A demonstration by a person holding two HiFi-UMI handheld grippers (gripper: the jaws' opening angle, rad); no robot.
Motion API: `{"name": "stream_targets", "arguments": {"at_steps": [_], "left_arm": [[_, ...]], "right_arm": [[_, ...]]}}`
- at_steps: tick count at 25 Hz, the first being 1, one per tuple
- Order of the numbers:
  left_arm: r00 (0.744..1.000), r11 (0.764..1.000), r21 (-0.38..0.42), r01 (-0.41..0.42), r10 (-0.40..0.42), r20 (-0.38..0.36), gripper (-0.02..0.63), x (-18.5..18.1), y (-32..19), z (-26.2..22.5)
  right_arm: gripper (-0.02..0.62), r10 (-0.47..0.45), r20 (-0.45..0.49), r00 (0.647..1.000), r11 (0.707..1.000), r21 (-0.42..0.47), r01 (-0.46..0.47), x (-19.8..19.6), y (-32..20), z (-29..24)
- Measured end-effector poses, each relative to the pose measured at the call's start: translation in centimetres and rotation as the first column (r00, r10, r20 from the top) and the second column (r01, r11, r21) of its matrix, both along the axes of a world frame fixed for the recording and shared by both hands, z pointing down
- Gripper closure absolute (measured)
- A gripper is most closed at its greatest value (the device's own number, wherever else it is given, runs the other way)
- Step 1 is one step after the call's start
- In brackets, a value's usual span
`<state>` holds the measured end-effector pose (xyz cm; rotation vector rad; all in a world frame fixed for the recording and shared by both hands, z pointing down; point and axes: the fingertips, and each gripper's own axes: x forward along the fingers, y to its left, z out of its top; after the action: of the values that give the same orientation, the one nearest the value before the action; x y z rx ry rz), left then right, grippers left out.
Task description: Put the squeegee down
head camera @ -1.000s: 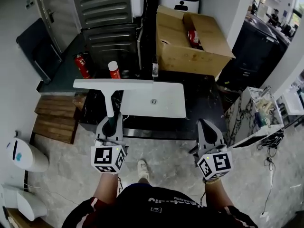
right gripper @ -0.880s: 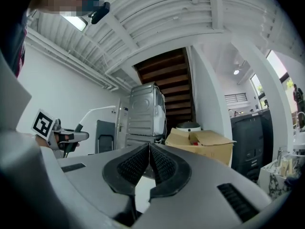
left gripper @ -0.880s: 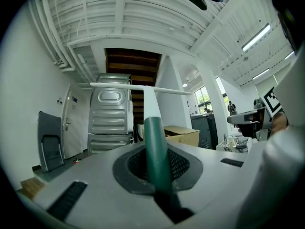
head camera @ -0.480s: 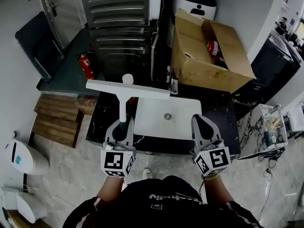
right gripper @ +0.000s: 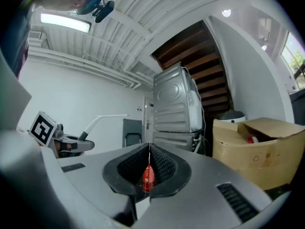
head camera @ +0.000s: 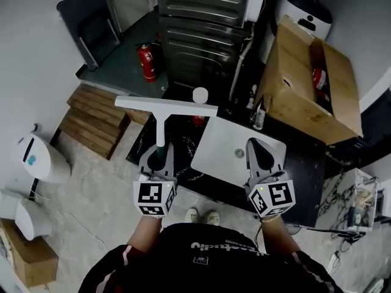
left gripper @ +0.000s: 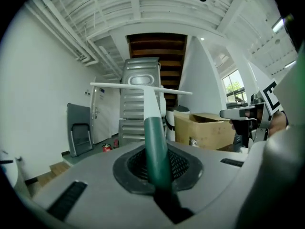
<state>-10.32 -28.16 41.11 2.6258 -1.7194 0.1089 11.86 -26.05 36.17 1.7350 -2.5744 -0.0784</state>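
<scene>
Squeegee [head camera: 160,127], T-shaped, seemingly plastic, shifted left, clamped in left claw [head camera: 159,153].

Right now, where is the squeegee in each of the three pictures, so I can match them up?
Head view: the squeegee left of centre, handle in the left gripper, blade crosswise above.
Left gripper view: squeegee dead centre, green handle rising from the jaws.
Right gripper view: squeegee small, at the left.
Shared landmark: the cardboard box, at the right in every view.
</scene>
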Motion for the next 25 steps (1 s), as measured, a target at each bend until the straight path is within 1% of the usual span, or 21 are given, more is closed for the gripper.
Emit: {"name": "stream_targets", "arguments": {"at_steps": [2, 4, 6, 9, 11, 13, 17, 18, 20, 21, 22, 23, 25], "left_arm": [[0.999, 0.996, -0.081, 0.048, -0.05, -0.016, 0.577, -1.1, -0.7, 2.6], [0.995, 0.978, -0.187, 0.096, -0.102, -0.022, 0.577, -2.4, -0.8, 6.1], [0.989, 0.949, -0.287, 0.134, -0.144, -0.015, 0.577, -3.5, -1.1, 9.8], [0.983, 0.898, -0.404, 0.174, -0.185, 0.012, 0.577, -4.4, -1.8, 14.9], [0.978, 0.86, -0.471, 0.197, -0.207, 0.03, 0.577, -5.0, -2.4, 17.8], [0.975, 0.815, -0.542, 0.205, -0.219, 0.04, 0.577, -5.3, -3.2, 20.6], [0.975, 0.706, -0.683, 0.185, -0.217, 0.041, 0.575, -5.1, -4.3, 25.1], [0.975, 0.682, -0.708, 0.183, -0.218, 0.042, 0.576, -5.0, -4.5, 25.8], [0.973, 0.646, -0.738, 0.193, -0.223, 0.059, 0.575, -5.0, -4.8, 26.7], [0.972, 0.635, -0.746, 0.201, -0.224, 0.071, 0.575, -5.0, -4.9, 26.9], [0.972, 0.629, -0.751, 0.204, -0.22, 0.08, 0.575, -5.0, -5.2, 27.1], [0.973, 0.628, -0.751, 0.204, -0.215, 0.084, 0.576, -4.9, -5.5, 27.2], [0.976, 0.644, -0.741, 0.193, -0.205, 0.077, 0.564, -4.5, -6.3, 27.3]], "right_arm": [[0.555, -0.051, 0.001, 0.999, 0.998, -0.022, 0.051, -1.5, -1.4, 1.5], [0.555, -0.098, 0.009, 0.995, 0.993, -0.057, 0.099, -3.0, -2.5, 3.4], [0.555, -0.128, 0.014, 0.992, 0.987, -0.096, 0.129, -4.3, -3.4, 5.5], [0.555, -0.147, -0.001, 0.989, 0.978, -0.149, 0.145, -5.4, -4.8, 8.8], [0.555, -0.158, -0.013, 0.987, 0.971, -0.181, 0.153, -6.0, -5.6, 10.9], [0.555, -0.169, -0.021, 0.985, 0.963, -0.215, 0.16, -6.6, -6.5, 12.9], [0.555, -0.192, -0.029, 0.981, 0.943, -0.284, 0.176, -7.1, -7.7, 16.0], [0.555, -0.198, -0.032, 0.98, 0.939, -0.294, 0.18, -7.2, -7.9, 16.3], [0.555, -0.202, -0.036, 0.979, 0.934, -0.307, 0.181, -7.0, -8.2, 16.7], [0.555, -0.199, -0.036, 0.979, 0.934, -0.308, 0.179, -6.9, -8.4, 16.7], [0.555, -0.195, -0.035, 0.98, 0.935, -0.308, 0.175, -6.7, -8.6, 16.6], [0.555, -0.188, -0.035, 0.981, 0.937, -0.305, 0.169, -6.3, -8.9, 16.4], [0.555, -0.174, -0.039, 0.984, 0.942, -0.298, 0.155, -5.6, -9.2, 16.0]]}}
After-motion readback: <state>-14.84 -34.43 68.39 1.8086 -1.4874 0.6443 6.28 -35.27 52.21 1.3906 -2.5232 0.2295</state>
